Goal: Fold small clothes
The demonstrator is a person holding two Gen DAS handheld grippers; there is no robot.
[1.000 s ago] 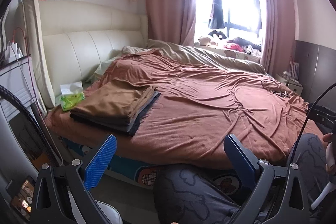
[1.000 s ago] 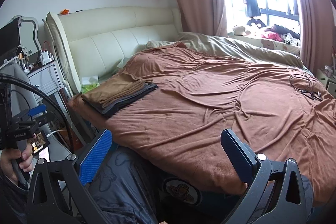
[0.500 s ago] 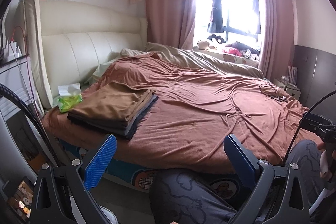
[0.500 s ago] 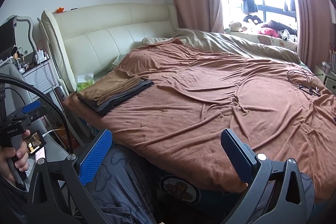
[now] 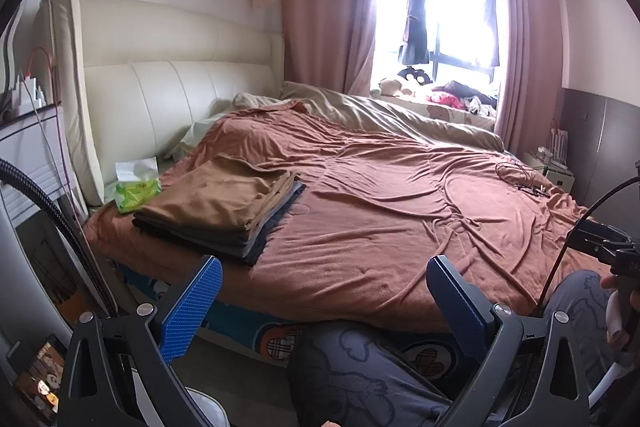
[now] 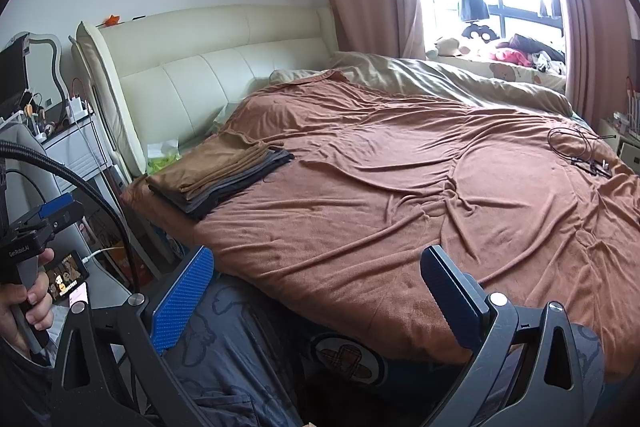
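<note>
Both claws, left (image 5: pixel 324 303) and right (image 6: pixel 316 295), hang released and empty off the bed's (image 5: pixel 400 227) near edge, and a careless reach could topple the folded stack (image 5: pixel 224 207) by its headboard-side corner.

cream headboard (image 5: pixel 172 83), pink curtains (image 5: pixel 328 7); bright window (image 5: pixel 460 7)

Cream padded headboard (image 5: pixel 160 95) standing behind bed. Rust-brown blanket (image 5: pixel 400 195) lying wrinkled over mattress; beige duvet (image 5: pixel 384 115) bunching along far side. Green tissue pack (image 5: pixel 138 187) sitting near headboard. Black cable (image 6: pixel 576 147) coiling on blanket near far edge. Pink curtains (image 5: pixel 328 7) hanging beside bright window (image 5: pixel 460 19); dark garments (image 5: pixel 414 31) hanging against glass. Plush toys (image 6: pixel 456 45) resting on sill. Phone (image 6: pixel 66 273) glowing at lower left, screen lit.
</note>
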